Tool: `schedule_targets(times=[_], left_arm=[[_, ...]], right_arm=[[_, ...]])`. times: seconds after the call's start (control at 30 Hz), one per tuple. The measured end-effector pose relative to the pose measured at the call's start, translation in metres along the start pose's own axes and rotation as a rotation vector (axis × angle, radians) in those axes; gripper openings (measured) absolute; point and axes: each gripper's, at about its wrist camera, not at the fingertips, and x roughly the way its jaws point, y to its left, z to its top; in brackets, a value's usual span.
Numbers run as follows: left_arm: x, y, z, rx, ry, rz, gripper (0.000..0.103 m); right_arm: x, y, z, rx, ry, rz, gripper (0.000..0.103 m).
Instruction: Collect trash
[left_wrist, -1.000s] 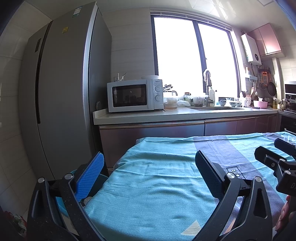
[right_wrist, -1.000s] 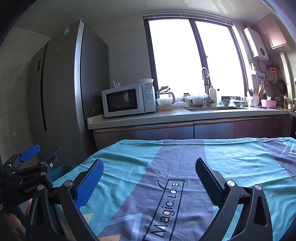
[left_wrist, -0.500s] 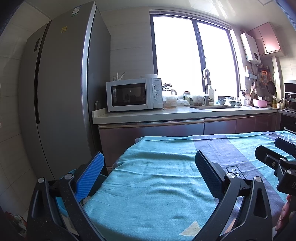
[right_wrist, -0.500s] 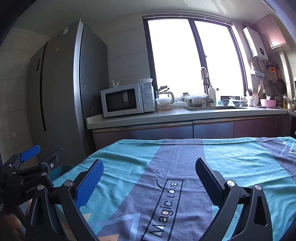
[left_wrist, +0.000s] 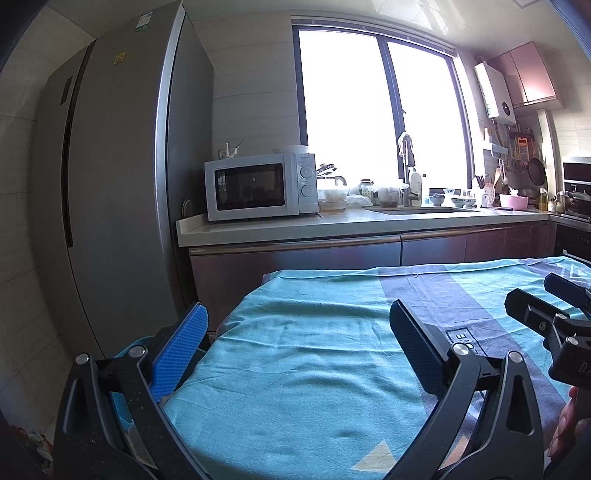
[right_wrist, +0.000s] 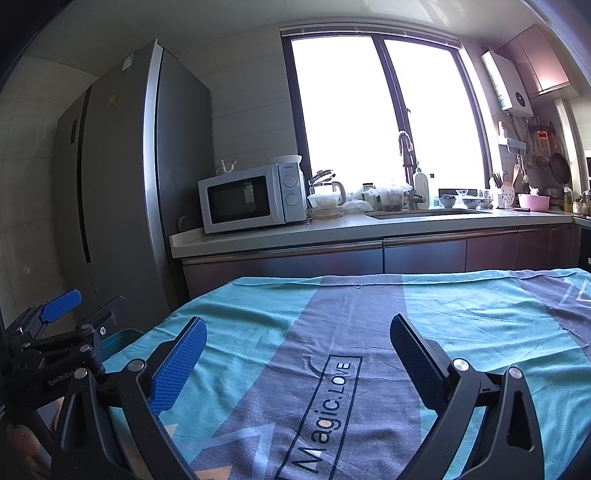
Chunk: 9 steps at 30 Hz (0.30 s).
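Right, your left gripper (left_wrist: 297, 345) and right gripper (right_wrist: 297, 349) both sit spread wide, empty, over the teal-and-grey printed tablecloth (right_wrist: 369, 325); no trash shows anywhere, so its handling can't be judged.

The cloth (right_wrist: 461, 325) on the surface is teal with broad grey-purple bands, pale triangle outlines and black boxed lettering reading "Magic.LOVE". Both tongs are black with blue textured pads (left_wrist: 177, 354). The fridge (left_wrist: 110, 206) is grey-silver, the microwave (right_wrist: 255, 197) white with a dark door, the bowl (right_wrist: 533, 201) pink.
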Motion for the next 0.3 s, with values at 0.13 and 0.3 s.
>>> schedule_targets(times=[0.13, 0.3], left_arm=[[0.016, -0.003, 0.002, 0.011, 0.061, -0.043, 0.097], [0.067, -0.003, 0.007, -0.011, 0.226, -0.126, 0.097]], right_arm=[[0.003, -0.009, 0.001, 0.001, 0.018, -0.021, 0.096], [0.016, -0.041, 0.005, 0.008, 0.113, -0.073, 0.096]])
